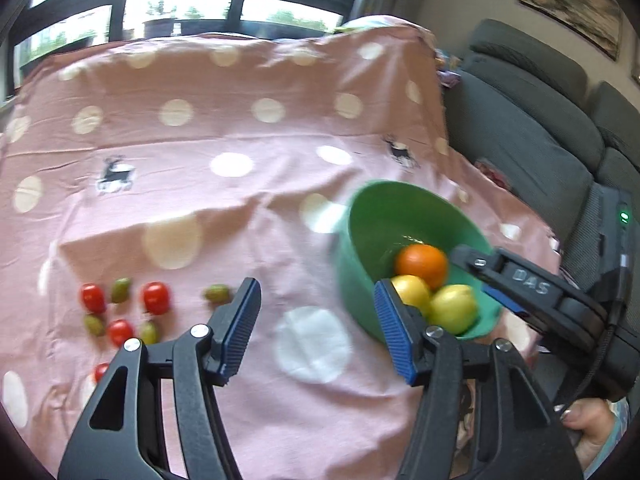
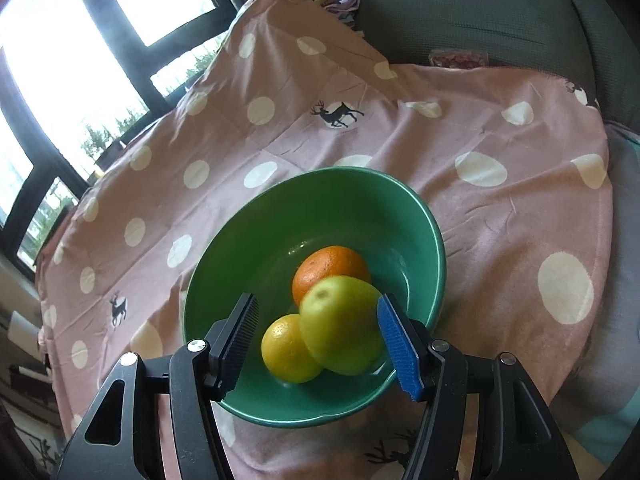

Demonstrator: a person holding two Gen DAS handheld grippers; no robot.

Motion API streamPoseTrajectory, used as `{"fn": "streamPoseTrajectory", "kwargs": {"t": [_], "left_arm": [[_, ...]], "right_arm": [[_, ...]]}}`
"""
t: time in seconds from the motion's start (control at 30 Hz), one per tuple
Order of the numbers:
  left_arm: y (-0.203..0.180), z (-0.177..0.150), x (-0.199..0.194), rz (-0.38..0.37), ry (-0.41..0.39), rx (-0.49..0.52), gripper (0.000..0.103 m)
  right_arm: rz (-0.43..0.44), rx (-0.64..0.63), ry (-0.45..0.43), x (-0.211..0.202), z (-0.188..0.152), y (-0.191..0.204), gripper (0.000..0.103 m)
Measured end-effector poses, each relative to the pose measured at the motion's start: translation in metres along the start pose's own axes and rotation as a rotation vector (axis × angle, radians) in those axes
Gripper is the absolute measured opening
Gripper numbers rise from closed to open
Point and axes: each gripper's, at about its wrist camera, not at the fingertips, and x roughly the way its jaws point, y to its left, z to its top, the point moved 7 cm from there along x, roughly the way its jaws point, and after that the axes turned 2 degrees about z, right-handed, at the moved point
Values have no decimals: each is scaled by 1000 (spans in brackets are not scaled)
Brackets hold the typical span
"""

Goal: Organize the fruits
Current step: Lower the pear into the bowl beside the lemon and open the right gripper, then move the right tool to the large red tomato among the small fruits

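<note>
Now, your left gripper (image 1: 316, 332) hangs over the pink spotted cloth (image 1: 224, 208), jaws apart, nothing between them. Small red tomatoes (image 1: 156, 298) and green olive-like fruits (image 1: 120, 290) lie scattered on the cloth to its left. The green bowl (image 2: 280, 216) sits at its right, holding an orange (image 2: 330, 266), a lemon (image 2: 288, 348) and a green apple (image 2: 340, 324).

Your right gripper (image 2: 318, 344) is tilted down into the bowl, jaws apart; the apple sits between the pads, but whether they press on it you cannot tell. A grey sofa (image 1: 532, 128) stands beyond the cloth.
</note>
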Motion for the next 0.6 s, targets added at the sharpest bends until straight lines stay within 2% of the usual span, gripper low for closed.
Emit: {"fn": "streamPoseTrajectory", "kwargs": {"t": [0.2, 0.3, 0.47, 0.6], "left_arm": [[71, -13, -25, 184, -21, -156, 58], [107, -27, -33, 285, 4, -219, 58], [153, -46, -39, 294, 51, -350, 57], [169, -52, -38, 293, 71, -408, 55]], "right_arm": [[35, -74, -3, -4, -6, 32, 64], [76, -128, -3, -8, -12, 56, 64], [209, -214, 39, -11, -31, 102, 64], [309, -260, 128, 0, -56, 138, 64]]}}
